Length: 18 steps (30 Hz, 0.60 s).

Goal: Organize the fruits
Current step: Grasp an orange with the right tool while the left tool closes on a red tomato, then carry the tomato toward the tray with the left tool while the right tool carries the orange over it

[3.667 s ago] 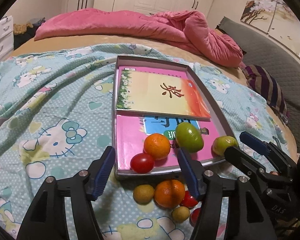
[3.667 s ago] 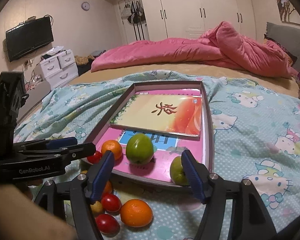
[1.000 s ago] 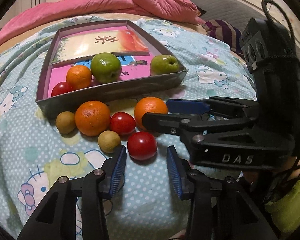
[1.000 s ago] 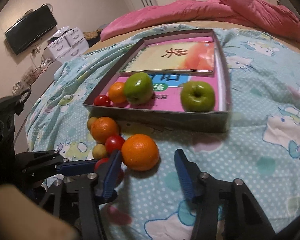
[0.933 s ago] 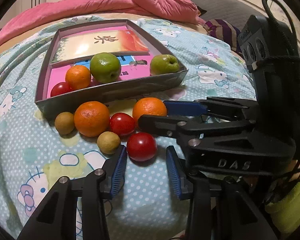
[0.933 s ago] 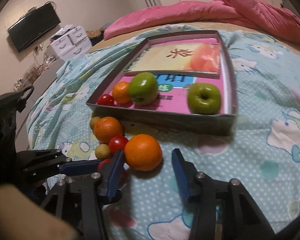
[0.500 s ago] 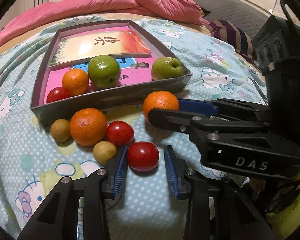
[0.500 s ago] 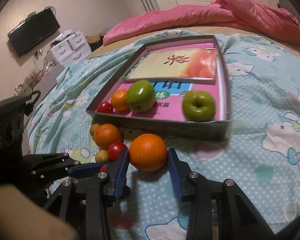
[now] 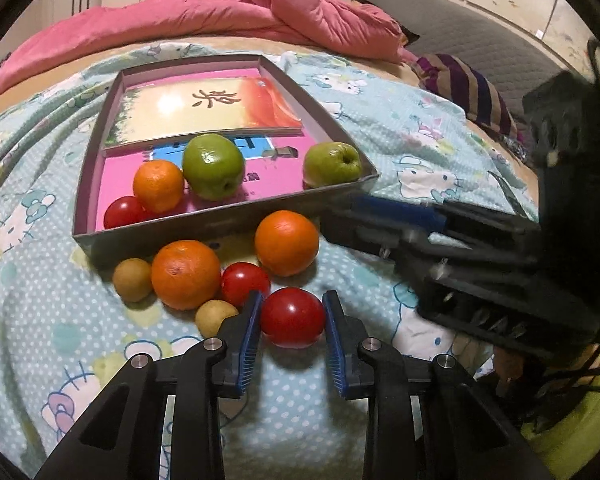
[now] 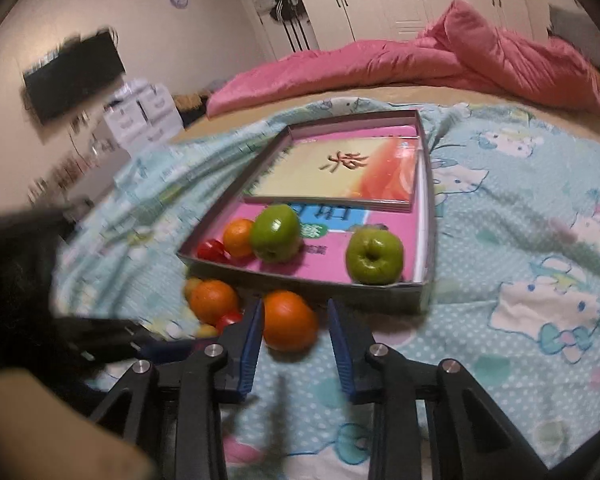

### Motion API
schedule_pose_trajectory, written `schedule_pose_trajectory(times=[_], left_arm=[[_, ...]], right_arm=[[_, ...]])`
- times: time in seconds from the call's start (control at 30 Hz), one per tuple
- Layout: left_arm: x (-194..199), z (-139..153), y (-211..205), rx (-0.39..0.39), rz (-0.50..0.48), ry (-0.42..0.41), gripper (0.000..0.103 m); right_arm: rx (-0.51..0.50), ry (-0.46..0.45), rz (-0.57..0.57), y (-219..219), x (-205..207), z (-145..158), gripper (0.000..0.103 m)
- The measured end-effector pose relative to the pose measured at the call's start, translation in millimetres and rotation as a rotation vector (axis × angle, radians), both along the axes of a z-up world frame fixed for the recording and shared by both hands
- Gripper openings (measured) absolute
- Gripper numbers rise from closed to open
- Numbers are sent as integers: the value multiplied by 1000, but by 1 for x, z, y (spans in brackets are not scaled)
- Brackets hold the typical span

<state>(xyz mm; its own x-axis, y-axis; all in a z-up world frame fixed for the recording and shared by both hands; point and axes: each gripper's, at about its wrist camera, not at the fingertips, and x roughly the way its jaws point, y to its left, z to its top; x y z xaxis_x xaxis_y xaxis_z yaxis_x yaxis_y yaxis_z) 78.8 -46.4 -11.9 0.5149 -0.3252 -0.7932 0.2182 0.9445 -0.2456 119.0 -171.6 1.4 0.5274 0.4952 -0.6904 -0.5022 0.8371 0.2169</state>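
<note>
Just before the grey tray [image 9: 228, 224], the left gripper [image 9: 292, 320] is closing its jaws, pads touching a red tomato [image 9: 292, 317]; the right gripper [image 10: 294, 320] closes on an orange [image 10: 290, 321]

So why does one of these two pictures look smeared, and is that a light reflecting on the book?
Right wrist view: motion blur smears the TV, drawers and left edge, though the orange between the closing jaws stays fairly clear. Left wrist view: sharper, with glare on the book cover and green apple; the other hand-held gripper is blurred. Both views bulge from fisheye distortion.
</note>
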Motion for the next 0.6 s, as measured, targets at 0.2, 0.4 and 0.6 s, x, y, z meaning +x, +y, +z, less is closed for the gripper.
schedule_pose_trajectory(times=[0.2,0.4,0.6], left_arm=[[-5,0,5,-12,-9,17,31],[-9,2,11,-26,-5,15,31],[-8,5,17,-31,11,14,30]], right_arm=[[-5,61,6,2,5,-11,34],[18,98,24,12,11,-18,44],[-15,133,31,25,21,-33,44]])
